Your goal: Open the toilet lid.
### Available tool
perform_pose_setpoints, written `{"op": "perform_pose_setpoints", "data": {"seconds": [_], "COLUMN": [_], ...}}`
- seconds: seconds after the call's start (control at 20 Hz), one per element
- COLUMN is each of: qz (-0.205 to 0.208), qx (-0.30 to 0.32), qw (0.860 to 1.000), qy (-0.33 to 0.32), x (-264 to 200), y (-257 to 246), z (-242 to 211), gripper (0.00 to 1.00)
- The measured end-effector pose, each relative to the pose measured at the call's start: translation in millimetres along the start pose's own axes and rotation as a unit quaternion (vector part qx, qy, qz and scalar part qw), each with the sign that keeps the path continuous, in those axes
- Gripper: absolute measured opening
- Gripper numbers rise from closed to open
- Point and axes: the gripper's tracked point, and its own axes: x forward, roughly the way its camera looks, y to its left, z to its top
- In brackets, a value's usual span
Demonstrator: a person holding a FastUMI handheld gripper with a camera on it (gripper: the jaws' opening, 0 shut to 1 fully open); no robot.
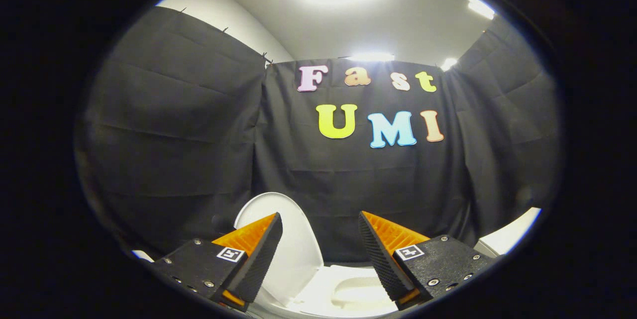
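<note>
Gripper [321,239] fingers are being held spread apart, nothing pinched. Toilet lid [293,239] is standing raised just ahead of them, beside the open bowl [348,291]. Judged risk: if the lid is not resting past vertical, it is being left free to fall shut.

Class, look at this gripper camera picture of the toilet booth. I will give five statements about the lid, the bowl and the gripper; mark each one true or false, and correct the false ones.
1. The toilet lid stands raised. True.
2. The gripper is shut on the lid. False: its fingers are spread apart and press on nothing.
3. The toilet bowl shows between and below the fingers. True.
4. The lid lies flat over the bowl. False: it is up, beyond the left finger, leaving the bowl uncovered.
5. A black cloth wall hangs behind the toilet. True.
</note>
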Motion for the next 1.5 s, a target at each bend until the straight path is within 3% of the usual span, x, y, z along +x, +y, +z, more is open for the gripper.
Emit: {"op": "perform_pose_setpoints", "data": {"seconds": [0.7, 1.25, 1.5], "qz": [-0.095, -0.103, -0.124], "qx": [0.000, -0.030, -0.005], "qw": [0.995, 0.993, 0.990], "qy": [0.031, 0.049, 0.060], "x": [-71, -90, -92], "y": [-95, -94, -111], "z": [-82, -120, -135], "gripper": [0.94, 0.94, 0.93]}}
